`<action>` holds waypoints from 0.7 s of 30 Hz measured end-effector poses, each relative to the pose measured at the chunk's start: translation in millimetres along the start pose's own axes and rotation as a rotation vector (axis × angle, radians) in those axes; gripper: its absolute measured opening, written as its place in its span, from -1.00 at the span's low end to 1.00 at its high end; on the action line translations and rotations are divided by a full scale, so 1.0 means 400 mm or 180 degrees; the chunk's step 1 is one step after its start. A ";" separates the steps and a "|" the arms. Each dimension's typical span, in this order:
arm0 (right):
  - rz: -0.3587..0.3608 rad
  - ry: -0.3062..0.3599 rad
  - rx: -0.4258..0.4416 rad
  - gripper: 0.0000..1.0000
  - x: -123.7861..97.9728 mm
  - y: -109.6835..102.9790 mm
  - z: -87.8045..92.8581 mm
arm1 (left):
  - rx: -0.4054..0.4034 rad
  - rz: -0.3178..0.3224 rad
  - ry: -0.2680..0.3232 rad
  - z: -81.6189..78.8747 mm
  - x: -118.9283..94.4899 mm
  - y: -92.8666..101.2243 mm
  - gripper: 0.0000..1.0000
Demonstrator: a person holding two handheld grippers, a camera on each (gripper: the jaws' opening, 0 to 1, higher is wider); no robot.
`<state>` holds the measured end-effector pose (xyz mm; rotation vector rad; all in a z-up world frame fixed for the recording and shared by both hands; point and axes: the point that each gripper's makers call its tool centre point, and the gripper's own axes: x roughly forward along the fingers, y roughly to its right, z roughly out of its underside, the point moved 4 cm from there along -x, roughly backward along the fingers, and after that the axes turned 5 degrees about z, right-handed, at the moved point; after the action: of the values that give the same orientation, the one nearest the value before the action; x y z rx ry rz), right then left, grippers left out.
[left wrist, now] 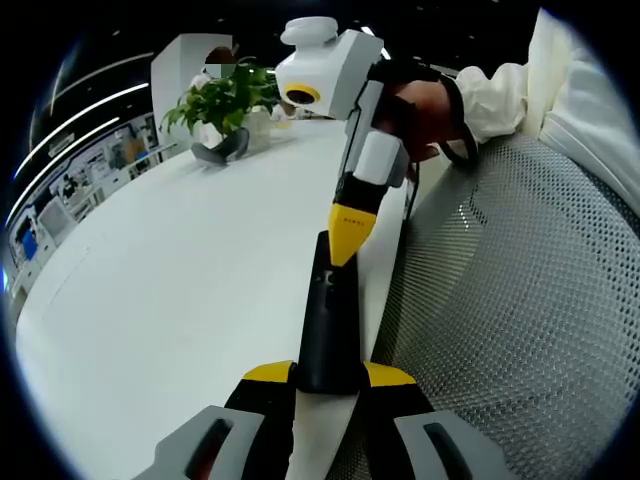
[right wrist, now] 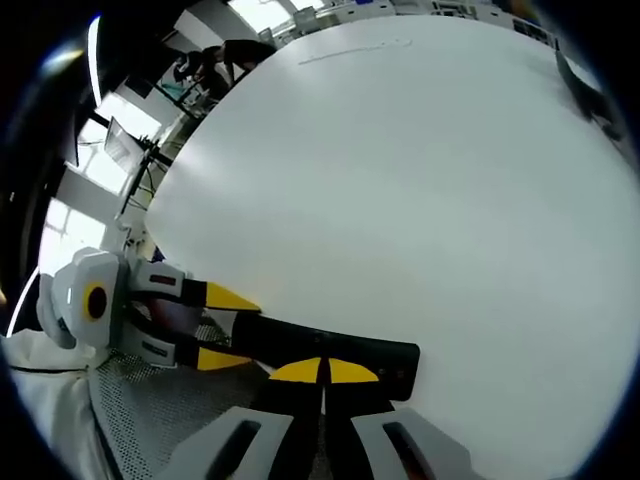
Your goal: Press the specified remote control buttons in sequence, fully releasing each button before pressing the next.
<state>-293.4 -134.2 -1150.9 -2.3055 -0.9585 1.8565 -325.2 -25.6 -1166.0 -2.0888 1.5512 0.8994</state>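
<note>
Left gripper view showed a long, slim black remote control [left wrist: 328, 320] standing up the middle of the picture, its near end clamped between the yellow-tipped jaws of the left tool [left wrist: 330, 378] at 6 o'clock. The remote's dark face carried small buttons, too small to tell apart, and its far end pointed toward 12 o'clock. It lay along the edge of a white tabletop [left wrist: 170, 290], which spread toward 9 and 10 o'clock. Onto the remote's far end came the right tool [left wrist: 345, 250], reaching down from 1 o'clock, its yellow jaws drawn together into one point that touched the remote's face. A hand [left wrist: 425, 110] in a white sleeve [left wrist: 500, 90] held that tool at 1 o'clock. A grey mesh surface [left wrist: 510, 300] lay from 3 to 5 o'clock beside the tabletop. A green potted plant [left wrist: 225, 100] stood far off at 11 o'clock.

Right gripper view showed the same black remote control [right wrist: 320, 350] lying crosswise at 6 o'clock, a tiny red mark near its 4 o'clock end. The right tool [right wrist: 322, 372] had its two yellow tips meeting on the remote's face, closed with nothing between them. The left tool [right wrist: 215, 325] gripped the remote's end at 8 o'clock. The white tabletop [right wrist: 400, 180] spread wide toward 12 o'clock.
</note>
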 end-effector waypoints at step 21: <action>0.0119 0.0108 -0.0169 -1.00 0.008 0.001 -0.007 | 0.0002 0.0004 0.0001 0.001 0.000 -0.002 -0.51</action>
<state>-290.2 -131.8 -1153.1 -2.3931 -0.9788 1.8210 -324.6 -25.2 -1166.4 -2.0880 1.5530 0.8989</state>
